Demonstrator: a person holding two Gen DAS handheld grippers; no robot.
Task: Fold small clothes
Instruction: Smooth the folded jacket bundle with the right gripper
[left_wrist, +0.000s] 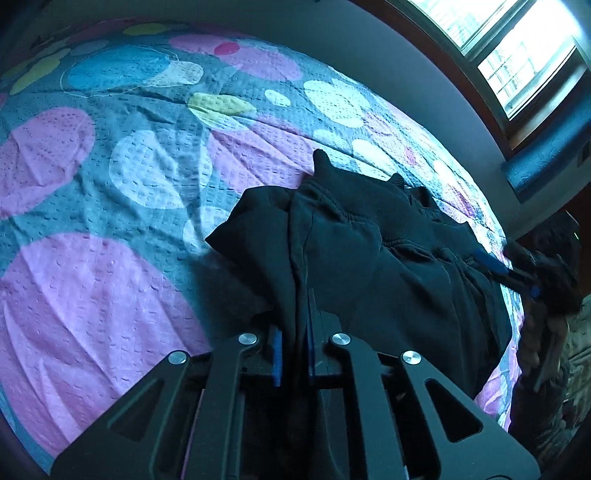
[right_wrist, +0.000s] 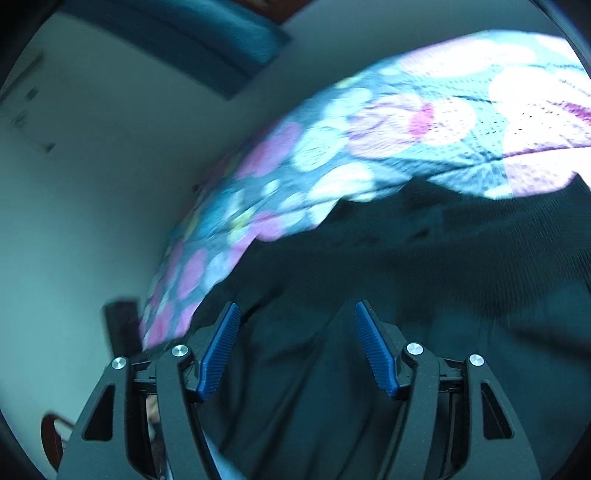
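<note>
A black garment lies crumpled on a bedspread printed with pink, white and blue circles. My left gripper is shut on a raised fold of this garment, and the cloth hangs between its blue pads. In the left wrist view my right gripper is at the garment's right edge. The right wrist view is blurred. There my right gripper stands open, its ribbed blue pads well apart. The black garment spreads under and beyond them, and nothing is pinched.
The bedspread runs to a pale wall. A bright window with a dark frame is at the upper right, with a blue padded ledge below it. Open bedspread lies to the left of the garment.
</note>
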